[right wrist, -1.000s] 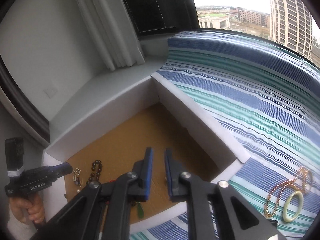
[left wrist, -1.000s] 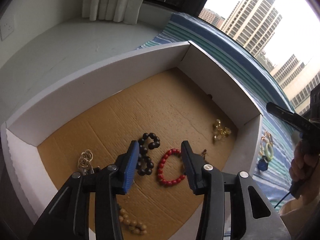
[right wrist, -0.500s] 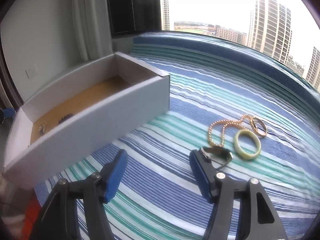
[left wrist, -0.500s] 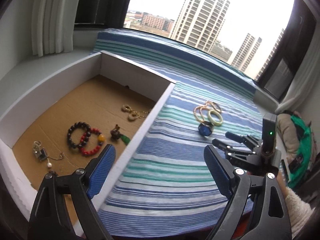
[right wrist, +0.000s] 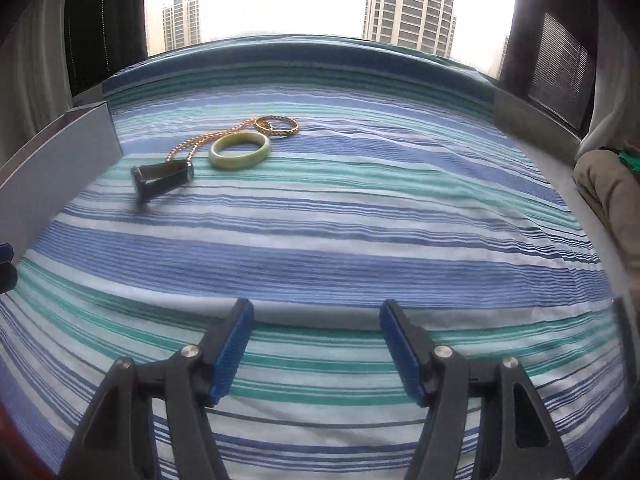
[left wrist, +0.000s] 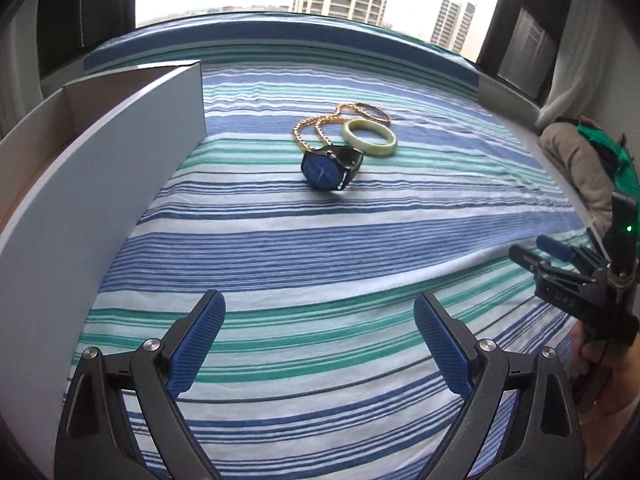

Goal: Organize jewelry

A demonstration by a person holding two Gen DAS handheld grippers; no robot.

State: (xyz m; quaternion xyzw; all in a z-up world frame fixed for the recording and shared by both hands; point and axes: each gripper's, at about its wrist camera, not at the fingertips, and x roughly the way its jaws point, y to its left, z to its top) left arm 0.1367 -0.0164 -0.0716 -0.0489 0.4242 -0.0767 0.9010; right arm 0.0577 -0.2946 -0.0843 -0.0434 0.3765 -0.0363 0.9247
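A blue-faced watch (left wrist: 326, 164) (right wrist: 160, 176) lies on the striped cloth. Just beyond it are a gold chain (left wrist: 304, 132) (right wrist: 192, 144), a pale green bangle (left wrist: 372, 151) (right wrist: 240, 163) and a thin gold bangle (left wrist: 374, 111) (right wrist: 280, 134). The white box (left wrist: 120, 152) (right wrist: 52, 160) stands to their left, and its inside is hidden. My left gripper (left wrist: 318, 300) hovers over the cloth short of the watch, its jaws opening with nothing between them. My right gripper (right wrist: 316, 306) (left wrist: 532, 246) is open and empty, further right and also short of the jewelry.
The blue, green and white striped cloth (right wrist: 360, 220) covers a wide sill below a window with towers outside. A beige bundle with something green (left wrist: 580, 160) lies at the right end. A hand (left wrist: 596, 356) holds the right gripper. Dark curtains flank the window.
Both grippers swung right, out from over the box to above the striped cloth, and their jaws spread wide. The beads and chains inside the box dropped out of sight.
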